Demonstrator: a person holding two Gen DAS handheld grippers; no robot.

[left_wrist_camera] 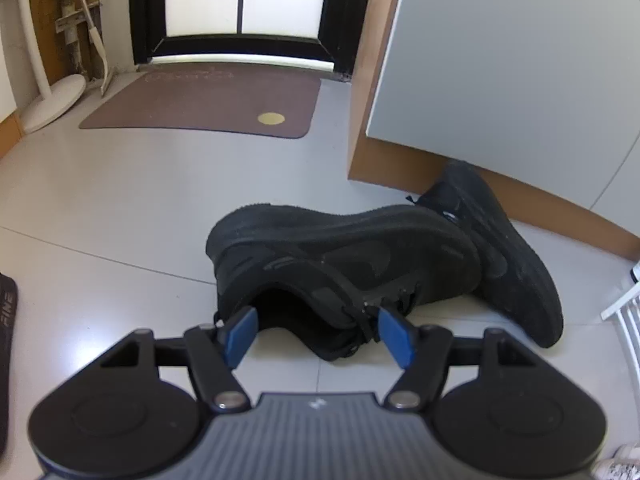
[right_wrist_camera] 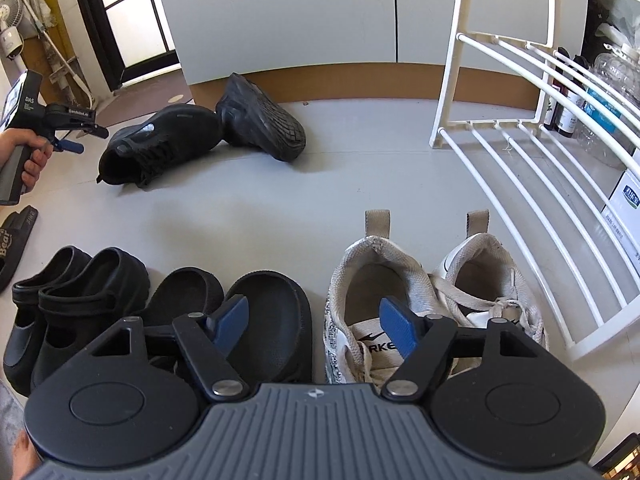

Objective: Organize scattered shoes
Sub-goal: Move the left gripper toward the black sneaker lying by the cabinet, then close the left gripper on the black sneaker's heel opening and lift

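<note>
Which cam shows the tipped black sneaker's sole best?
Right wrist: the tipped sneaker shows its whole treaded sole, leaning on the cabinet. Left wrist shows only its side, half hidden behind the other sneaker.

Bare floor between black sneakers and shoe row; rack alongside.

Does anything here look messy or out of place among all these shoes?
Yes, the two black sneakers by the cabinet. One black sneaker stands upright on the floor, while the other black sneaker lies tipped on its side, its sole showing, against the first. The white sneakers sit neatly paired.
</note>
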